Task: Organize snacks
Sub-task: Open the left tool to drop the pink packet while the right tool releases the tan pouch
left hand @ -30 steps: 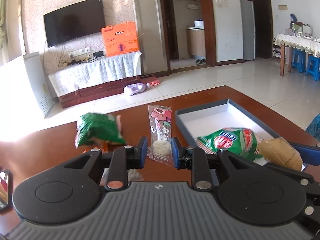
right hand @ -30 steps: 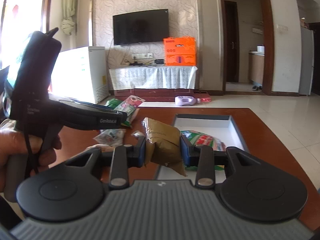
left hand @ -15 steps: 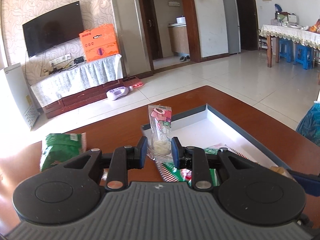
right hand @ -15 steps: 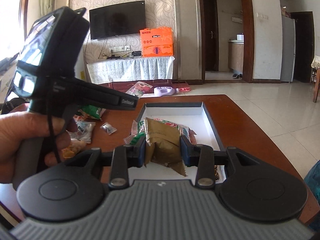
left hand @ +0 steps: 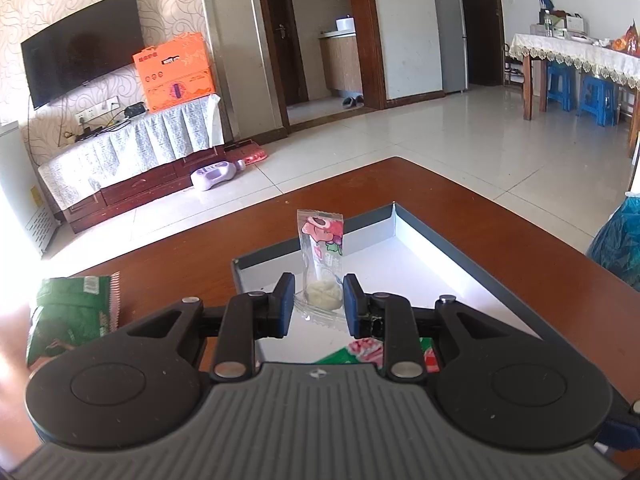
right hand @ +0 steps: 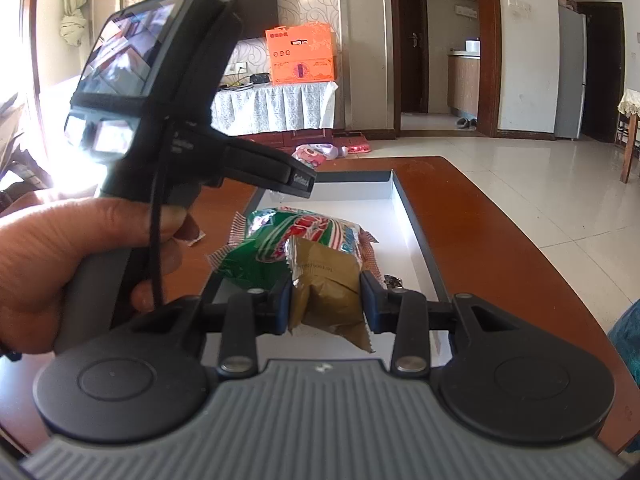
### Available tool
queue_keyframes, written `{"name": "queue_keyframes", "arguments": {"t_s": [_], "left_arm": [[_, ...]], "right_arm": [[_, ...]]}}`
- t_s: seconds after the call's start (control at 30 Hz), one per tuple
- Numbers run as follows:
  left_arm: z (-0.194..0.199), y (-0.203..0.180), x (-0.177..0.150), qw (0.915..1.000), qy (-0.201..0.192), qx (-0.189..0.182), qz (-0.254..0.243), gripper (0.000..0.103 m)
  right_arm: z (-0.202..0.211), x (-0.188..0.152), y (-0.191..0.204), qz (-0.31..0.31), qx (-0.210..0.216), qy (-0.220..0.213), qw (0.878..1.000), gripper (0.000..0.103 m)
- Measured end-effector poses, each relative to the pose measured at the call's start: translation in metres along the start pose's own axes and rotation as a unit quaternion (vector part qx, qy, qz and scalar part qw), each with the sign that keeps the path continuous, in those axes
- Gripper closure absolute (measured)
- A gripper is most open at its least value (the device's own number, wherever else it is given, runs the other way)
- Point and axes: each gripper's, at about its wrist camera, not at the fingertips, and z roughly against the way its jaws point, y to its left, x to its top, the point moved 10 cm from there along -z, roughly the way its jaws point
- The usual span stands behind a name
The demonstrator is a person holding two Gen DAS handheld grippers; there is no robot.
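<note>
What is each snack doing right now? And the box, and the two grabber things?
left gripper: shut on the clear snack packet, above the box.
clear snack packet: upright between the fingers.
right gripper: shut on the brown snack packet.
brown snack packet: held over the box.
green and red snack bag: lying in the box.
box: open, mostly bare inside.
green snack bag: lying on the table, outside the box.

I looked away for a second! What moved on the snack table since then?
The left gripper carried its clear pink-topped snack packet from above the table to over the white tray. The right gripper brought its brown packet further over the tray, above the green-and-red bag. Both stayed shut; nothing was released.
</note>
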Motion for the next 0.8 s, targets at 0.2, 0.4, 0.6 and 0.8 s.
{"name": "queue_keyframes", "arguments": {"t_s": [0.2, 0.4, 0.6, 0.8], "left_arm": [[-0.017, -0.007, 0.005, 0.9999, 0.003, 0.004, -0.009, 0.072], [-0.024, -0.006, 0.004, 0.9999, 0.009, -0.003, -0.014, 0.071], [-0.020, -0.001, 0.010, 0.9998, 0.002, 0.004, -0.021, 0.035], [-0.006, -0.006, 0.015, 0.9995, -0.010, 0.006, -0.031, 0.024]], "right_arm": [[-0.008, -0.003, -0.005, -0.004, -0.008, 0.011, 1.000, 0.065], [-0.012, -0.004, -0.003, -0.002, -0.012, 0.015, 1.000, 0.065], [-0.014, -0.005, -0.004, 0.000, -0.017, 0.017, 1.000, 0.064], [-0.011, 0.001, -0.005, -0.005, -0.027, 0.001, 1.000, 0.060]]}}
